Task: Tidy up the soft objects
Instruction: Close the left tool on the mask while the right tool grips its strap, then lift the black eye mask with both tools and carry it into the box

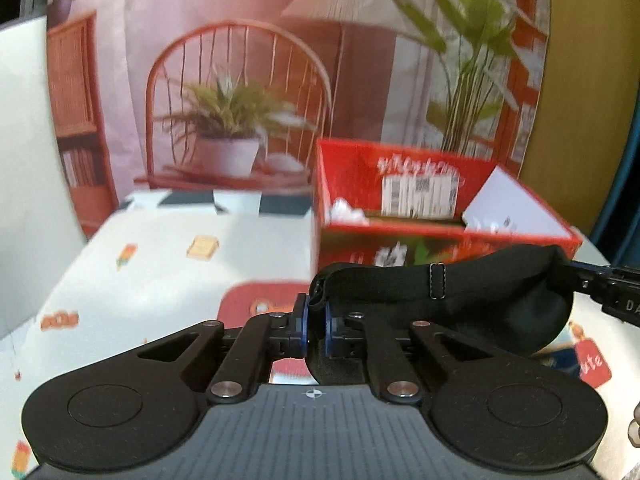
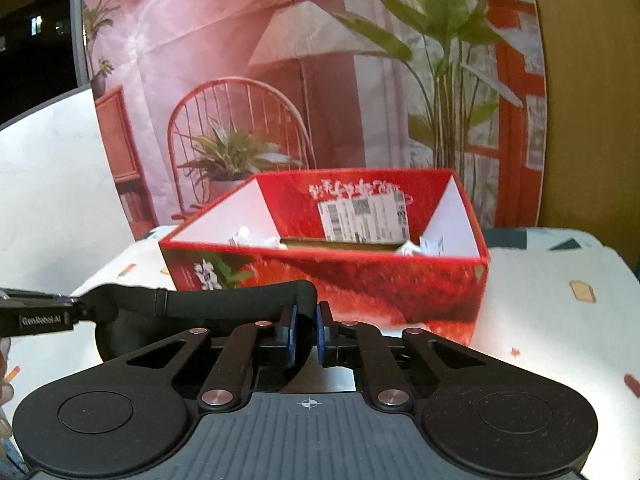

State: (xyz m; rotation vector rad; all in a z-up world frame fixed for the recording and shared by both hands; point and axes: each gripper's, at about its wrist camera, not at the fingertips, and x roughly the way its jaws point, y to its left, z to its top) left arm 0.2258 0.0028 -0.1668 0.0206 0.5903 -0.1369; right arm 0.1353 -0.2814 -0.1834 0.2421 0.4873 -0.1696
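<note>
Two grippers share one load: a black padded sleep mask (image 1: 520, 300) stretched between them above the table.

From the left wrist view, the left gripper (image 1: 316, 320) has its blue pads clamped on the folded end of the mask's elastic strap (image 1: 400, 280). The strap runs to the right, with a small slide buckle partway along, into the mask's padded body. The right gripper (image 1: 576, 280) enters from the right edge and pinches the far end of the mask. Just behind the mask stands an open red cardboard box (image 1: 440, 236) with a shipping label on its inner back wall and bits of white crumpled paper at the bottom. Underneath lies a white tablecloth (image 1: 160, 264) with small cartoon prints; a printed backdrop (image 1: 240, 80) of a chair and potted plants fills the rear.

From the right wrist view, the right gripper (image 2: 306, 322) is closed tight on the mask's other end (image 2: 304, 296), the strap arching left toward the left gripper (image 2: 76, 304), whose fingers bite it there. The padded body (image 2: 116, 336) sags below the strap. The red box (image 2: 360, 272) sits directly ahead, open top toward the camera.
</note>
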